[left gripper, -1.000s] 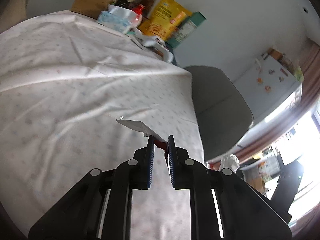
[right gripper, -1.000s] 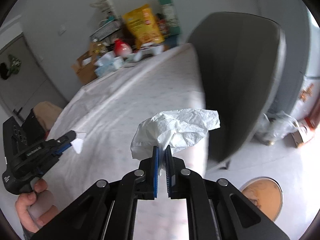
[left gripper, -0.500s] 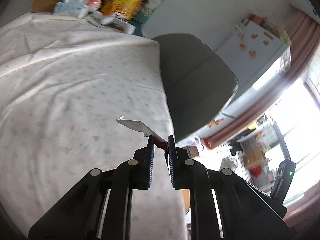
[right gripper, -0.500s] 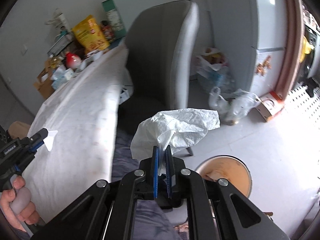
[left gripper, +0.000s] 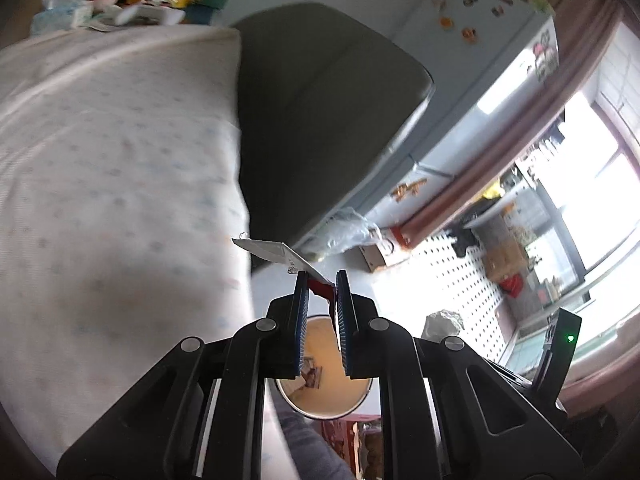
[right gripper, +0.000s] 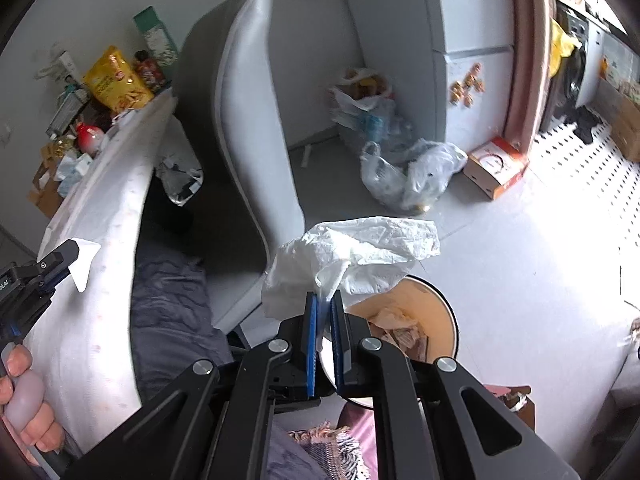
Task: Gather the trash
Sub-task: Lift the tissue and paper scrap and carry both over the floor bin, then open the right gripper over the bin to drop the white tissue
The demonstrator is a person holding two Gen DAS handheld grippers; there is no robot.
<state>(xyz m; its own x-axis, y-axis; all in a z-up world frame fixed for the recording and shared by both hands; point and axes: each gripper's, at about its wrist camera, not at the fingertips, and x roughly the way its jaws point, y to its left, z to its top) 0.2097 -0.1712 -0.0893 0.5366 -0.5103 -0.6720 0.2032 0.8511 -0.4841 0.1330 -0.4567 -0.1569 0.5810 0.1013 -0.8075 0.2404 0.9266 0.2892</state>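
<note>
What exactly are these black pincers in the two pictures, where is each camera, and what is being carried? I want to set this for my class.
There is no robot here: a person holds a hand-held two-finger gripper in each hand, with a camera looking along its fingers. In the left camera's picture, the left gripper pinches a small wrapper scrap. In the right camera's picture, the right gripper clamps a crumpled white tissue above a round bin on the floor. The cloth-covered table and a grey chair stand beside it.

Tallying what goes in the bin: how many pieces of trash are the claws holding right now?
2. A crumpled white tissue is pinched in the right claw above the round bin; a flat white-and-red wrapper scrap is clamped in the left claw.
</note>
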